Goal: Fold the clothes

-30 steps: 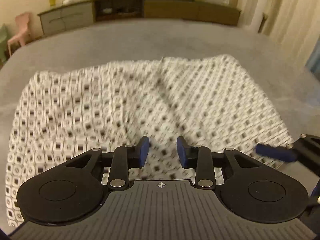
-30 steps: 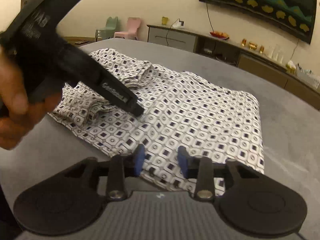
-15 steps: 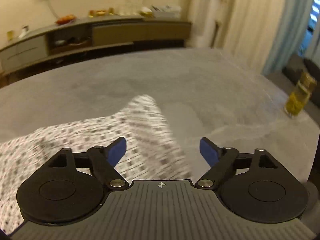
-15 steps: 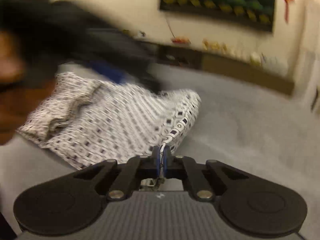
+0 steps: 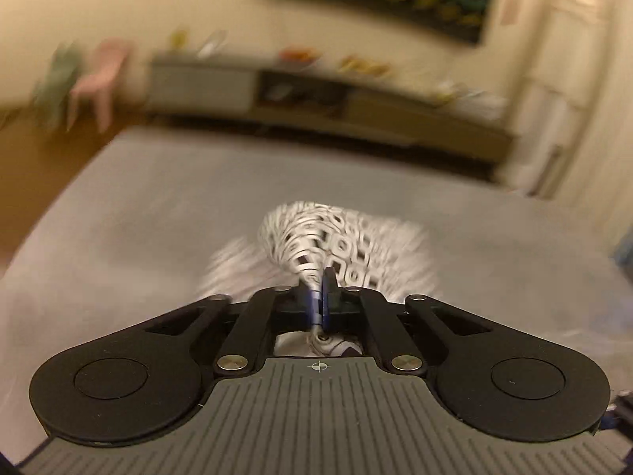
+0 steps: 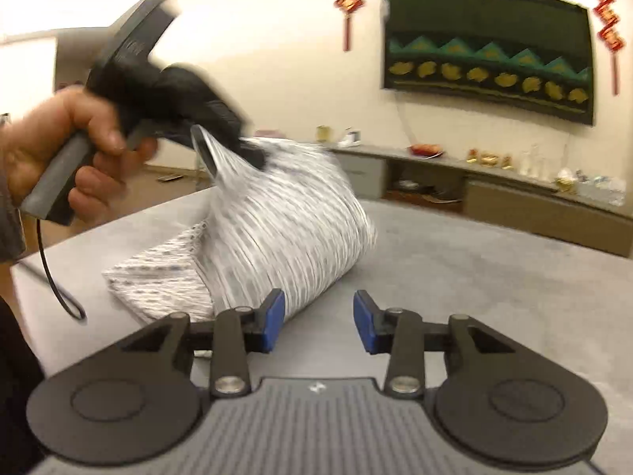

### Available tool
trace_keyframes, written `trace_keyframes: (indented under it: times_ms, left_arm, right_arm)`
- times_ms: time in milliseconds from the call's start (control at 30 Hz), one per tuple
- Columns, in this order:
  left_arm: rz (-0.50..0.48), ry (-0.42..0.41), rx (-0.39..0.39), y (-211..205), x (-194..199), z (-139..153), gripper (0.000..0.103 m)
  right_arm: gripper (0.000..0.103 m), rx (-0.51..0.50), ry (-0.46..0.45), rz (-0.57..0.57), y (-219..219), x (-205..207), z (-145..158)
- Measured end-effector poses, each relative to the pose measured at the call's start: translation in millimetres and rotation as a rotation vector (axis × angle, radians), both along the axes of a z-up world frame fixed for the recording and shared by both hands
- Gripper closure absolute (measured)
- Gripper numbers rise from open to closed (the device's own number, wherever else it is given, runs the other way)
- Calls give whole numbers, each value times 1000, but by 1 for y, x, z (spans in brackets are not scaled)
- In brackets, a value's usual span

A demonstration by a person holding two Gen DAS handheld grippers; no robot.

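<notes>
A: Left gripper (image 5: 319, 297) noted with jaws pressed together; a pinch of the patterned garment (image 6: 285, 229) is clamped between the blue pads (image 5: 307, 297). Cloth bunches toward 12 o'clock from the tips, blurred.

B: Confirmed in the right wrist view. The left gripper is seen at 10 o'clock, carried by a hand (image 6: 59, 146), with the garment's edge lifted from it. The rest of the fabric is draped down onto the grey surface (image 6: 494, 277), a flat folded part lying at 8 o'clock of the raised part.

A: Right gripper (image 6: 318, 322)?

B: Jaws part-way apart and opening. Nothing is gripped; bare grey surface is seen between the pads, the left pad just beside the hanging cloth.

A: Background logged: sideboard (image 6: 514, 182), dark wall hanging (image 6: 486, 47).
</notes>
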State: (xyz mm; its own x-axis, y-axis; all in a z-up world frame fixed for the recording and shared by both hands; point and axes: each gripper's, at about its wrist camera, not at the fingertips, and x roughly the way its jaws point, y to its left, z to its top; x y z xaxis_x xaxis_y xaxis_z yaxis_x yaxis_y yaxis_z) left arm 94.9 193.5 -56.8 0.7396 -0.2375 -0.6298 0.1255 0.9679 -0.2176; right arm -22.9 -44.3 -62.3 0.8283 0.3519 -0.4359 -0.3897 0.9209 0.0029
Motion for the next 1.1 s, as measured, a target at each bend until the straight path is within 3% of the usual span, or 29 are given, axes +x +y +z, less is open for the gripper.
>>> trace_keyframes:
  times_ms: [33, 67, 167, 267, 367, 433, 533, 600, 700, 767, 867, 967, 1100]
  left_arm:
    - [45, 32, -2, 18, 2, -19, 95]
    - [99, 55, 6, 31, 1, -32, 89]
    - [176, 23, 12, 50, -7, -39, 67]
    - [186, 113, -53, 61, -4, -57, 66]
    - [100, 164, -73, 45, -1, -70, 66]
    - [-1, 169, -77, 13, -10, -71, 64]
    - [-209, 146, -118, -36, -30, -62, 71]
    - [-204, 112, -120, -46, -35, -53, 72]
    - [-153, 92, -163, -40, -33, -43, 74]
    - [-115, 109, -203, -33, -28, -43, 74]
    - [-64, 123, -260, -26, -18, -44, 70]
    - [24, 128, -293, -19, 2, -52, 66]
    - [75, 127, -319, -4, 24, -55, 54]
  right_arm:
    - [64, -12, 14, 32, 10, 5, -3]
    - [64, -25, 28, 65, 20, 10, -6]
    - [64, -99, 40, 176, 68, 29, -18]
    - [64, -198, 68, 218, 106, 48, -33]
    - [64, -297, 98, 200, 125, 65, -45]
    - [63, -360, 112, 135, 107, 83, -46]
    - [63, -417, 152, -92, 42, 118, -51]
    - [64, -446, 179, -285, -13, 136, -53]
    - [64, -330, 183, -357, -62, 127, -32]
    - [64, -298, 149, -320, -62, 112, -20]
    - [55, -296, 76, -151, -31, 92, -9]
    - [50, -394, 23, -8, 17, 89, -11]
    - [51, -498, -15, 69, 58, 99, -25]
